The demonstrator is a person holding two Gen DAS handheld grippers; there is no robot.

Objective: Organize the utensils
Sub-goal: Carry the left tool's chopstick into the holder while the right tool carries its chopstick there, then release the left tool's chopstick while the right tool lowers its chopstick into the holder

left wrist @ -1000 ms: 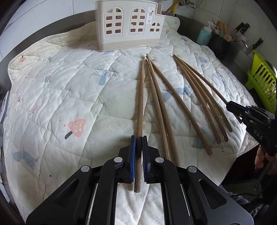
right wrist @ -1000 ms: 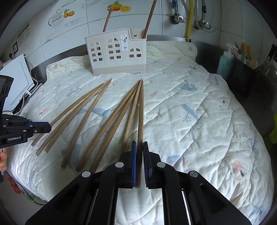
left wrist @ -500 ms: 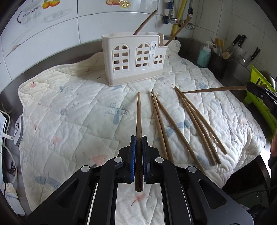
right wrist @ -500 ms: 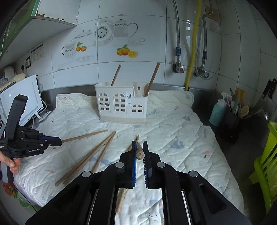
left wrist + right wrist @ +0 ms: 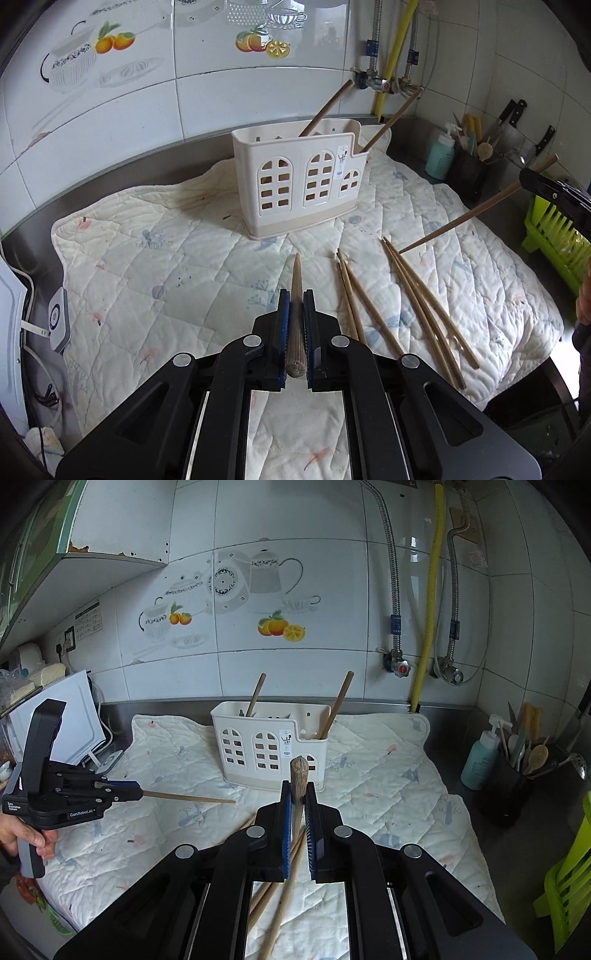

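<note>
Fingers of the left gripper (image 5: 294, 325) pinch one long brown wooden chopstick (image 5: 295, 295), now lifted off the quilt; the right gripper (image 5: 298, 812) likewise raises its own chopstick (image 5: 297, 775). Ahead stands the cream plastic holder (image 5: 303, 184), probably next.

Soft, even daylight — sharp focus, fisheye-bent edges.
</note>
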